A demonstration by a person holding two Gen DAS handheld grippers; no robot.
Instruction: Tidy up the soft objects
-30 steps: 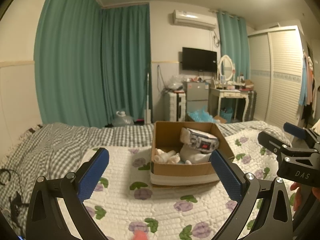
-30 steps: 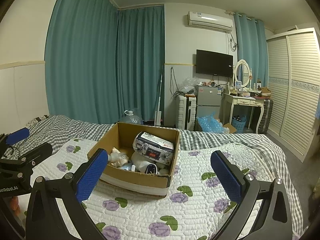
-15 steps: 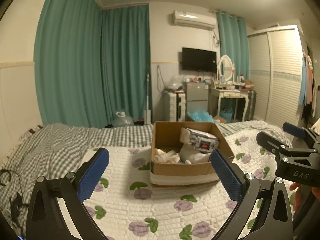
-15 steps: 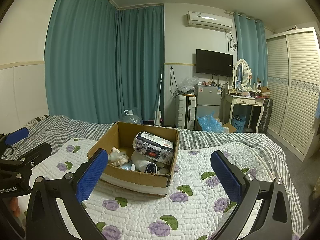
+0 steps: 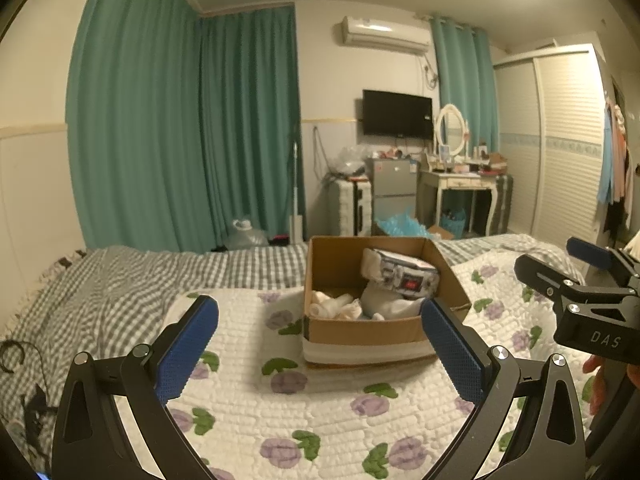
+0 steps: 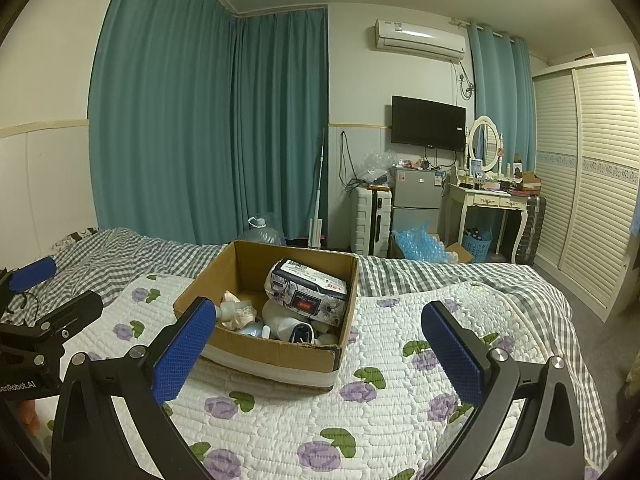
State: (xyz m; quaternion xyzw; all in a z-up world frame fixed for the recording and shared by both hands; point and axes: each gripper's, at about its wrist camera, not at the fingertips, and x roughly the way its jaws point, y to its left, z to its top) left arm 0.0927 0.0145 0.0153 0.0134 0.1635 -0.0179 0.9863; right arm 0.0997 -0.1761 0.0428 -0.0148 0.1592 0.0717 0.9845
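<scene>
Nothing shifted — both grippers [image 5: 320, 344] [image 6: 316, 344] spread, empty, short of cardboard box [image 6: 280, 350] on floral quilt [image 6: 400, 412].

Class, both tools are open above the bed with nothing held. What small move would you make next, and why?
Probably ease the right tool forward and down toward the patterned soft pack lying on top in the brown cardboard box: it is the uppermost item, unobstructed, and both tools hang short of the box.

Curtains [image 6: 208, 120]: teal.
Quilt [image 6: 400, 400]: white, purple flowers, green leaves.
Bedsheet [image 5: 120, 280]: grey-white gingham.
Box [image 6: 276, 354]: brown cardboard, white band.
Tongs pads [image 6: 452, 352]: blue, dimpled.
</scene>
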